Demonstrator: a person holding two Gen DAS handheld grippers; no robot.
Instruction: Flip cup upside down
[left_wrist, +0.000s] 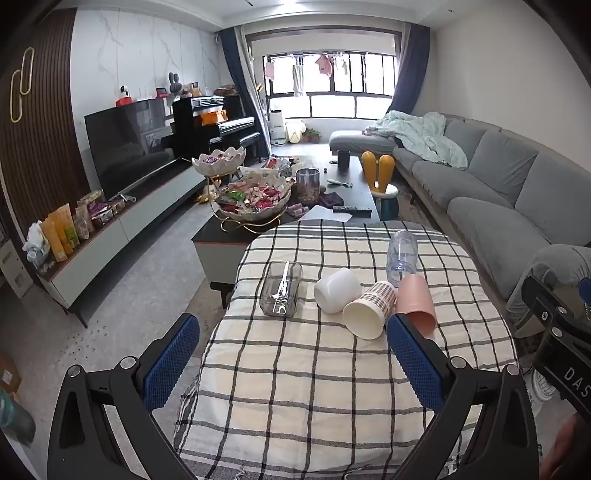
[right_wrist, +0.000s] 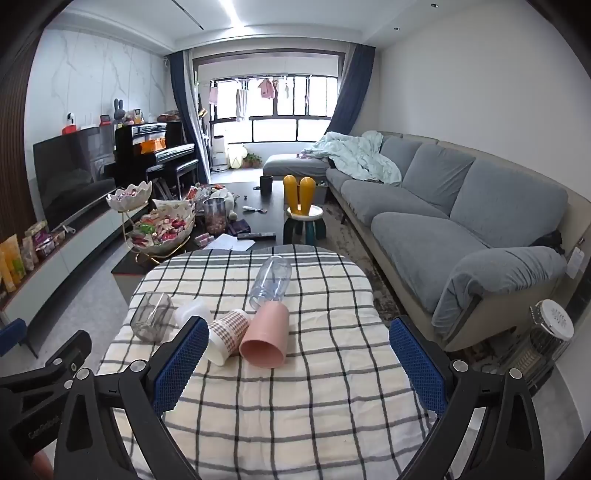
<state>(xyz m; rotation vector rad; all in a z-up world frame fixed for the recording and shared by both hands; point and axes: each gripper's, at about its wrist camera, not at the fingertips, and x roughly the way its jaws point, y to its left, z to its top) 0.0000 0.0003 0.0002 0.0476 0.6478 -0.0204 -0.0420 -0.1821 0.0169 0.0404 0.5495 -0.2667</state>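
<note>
Several cups lie on their sides on the checked tablecloth: a clear glass tumbler, a white mug, a plaid paper cup, a pink cup and a clear plastic bottle. My left gripper is open and empty, hovering short of the cups. In the right wrist view the pink cup, plaid cup, white mug, tumbler and bottle lie ahead. My right gripper is open and empty, before the pink cup.
A coffee table with snack bowls stands beyond the small table. A grey sofa runs along the right. A TV unit lines the left wall. A heater stands at the right. The right gripper's body shows at the left view's edge.
</note>
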